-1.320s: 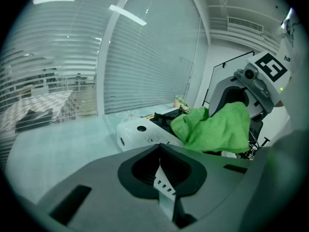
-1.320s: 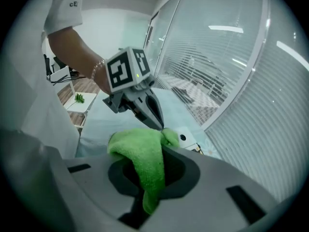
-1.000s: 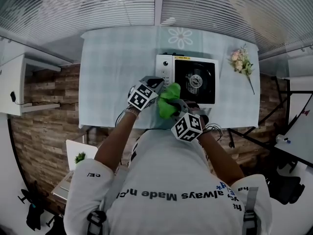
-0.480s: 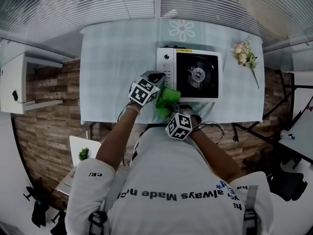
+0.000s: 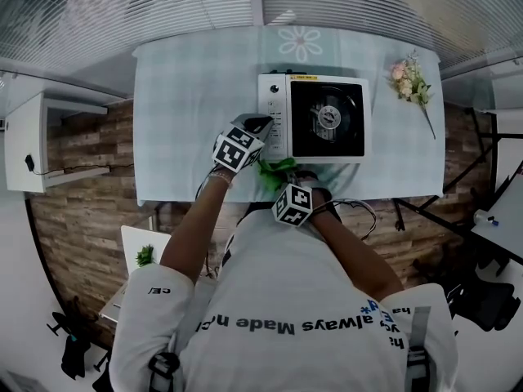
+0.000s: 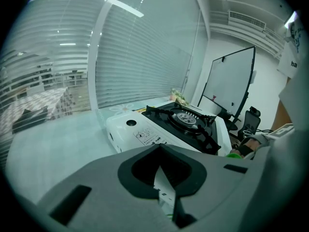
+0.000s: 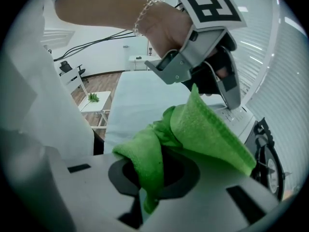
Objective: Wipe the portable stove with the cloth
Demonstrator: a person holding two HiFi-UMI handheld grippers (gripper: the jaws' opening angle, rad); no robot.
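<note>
Bright room, slatted blinds along the far side of a pale checked desk (image 5: 188, 96), wood-plank flooring below. On the desk's right half, a white portable stove (image 5: 274, 133) with a black burner well and a control knob at its left. Well apart from it, near the desk's right edge, a small sprig of flowers (image 5: 409, 84). Left gripper (image 5: 260, 124) reaching down to the stove's left panel, jaws drawn together with nothing between them, tip at the printed strip beside the knob; contact too fine to tell. Right gripper (image 5: 285, 183) low at the desk's near edge, just in front of the stove, clamped on a bright green cloth (image 5: 275, 170). In the right gripper view, cloth pinched between the jaws, one end hanging below them, the rest bunched and folded upward toward the left gripper. Cloth off the stove top, just beside the stove's near left corner, between the two grippers.
</note>
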